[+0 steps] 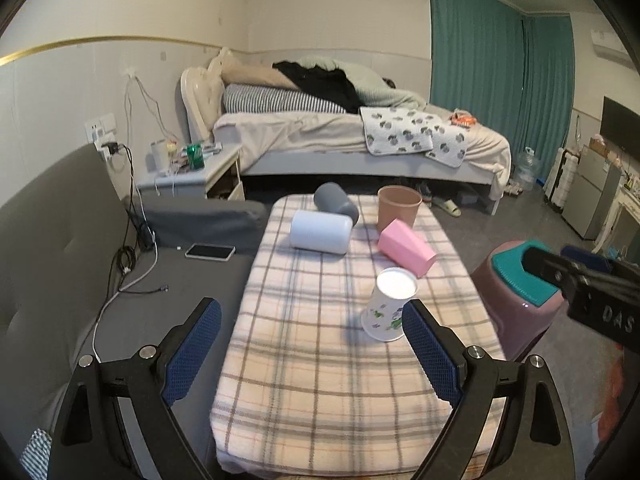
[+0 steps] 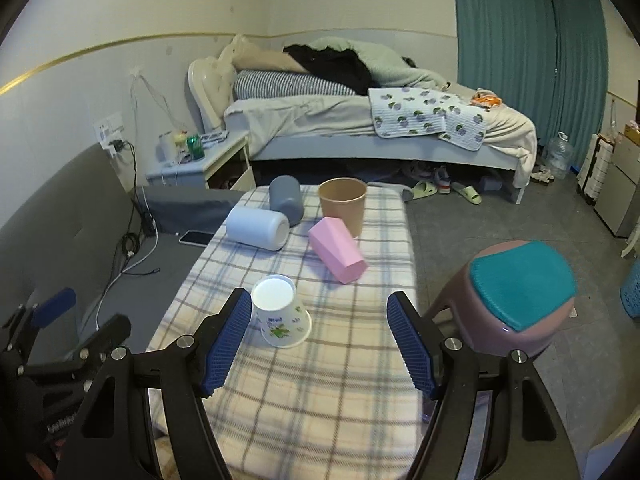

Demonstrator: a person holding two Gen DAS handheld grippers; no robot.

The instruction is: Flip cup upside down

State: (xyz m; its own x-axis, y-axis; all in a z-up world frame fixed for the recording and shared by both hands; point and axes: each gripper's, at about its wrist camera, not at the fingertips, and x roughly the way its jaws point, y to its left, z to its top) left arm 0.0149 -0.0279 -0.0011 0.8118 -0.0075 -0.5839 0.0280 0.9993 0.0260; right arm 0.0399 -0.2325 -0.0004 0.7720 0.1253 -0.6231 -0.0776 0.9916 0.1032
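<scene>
A white paper cup with green print (image 1: 387, 305) (image 2: 281, 310) stands upside down on the plaid cloth (image 1: 320, 360) (image 2: 320, 380), base up. A pink cup (image 1: 405, 247) (image 2: 338, 254), a white cup (image 1: 320, 232) (image 2: 258, 227) and a grey cup (image 1: 335, 202) (image 2: 286, 199) lie on their sides farther back. A tan cup (image 1: 398, 207) (image 2: 343, 205) stands upright. My left gripper (image 1: 312, 320) is open and empty, its right finger beside the paper cup. My right gripper (image 2: 320, 312) is open and empty, its left finger beside the paper cup.
A pink stool with a teal top (image 1: 520, 292) (image 2: 516, 300) stands right of the table. A phone (image 1: 210, 252) (image 2: 196, 237) and cables lie on the grey sofa (image 1: 60, 240) at left. A bed (image 1: 360, 136) and a nightstand (image 1: 192, 172) are behind.
</scene>
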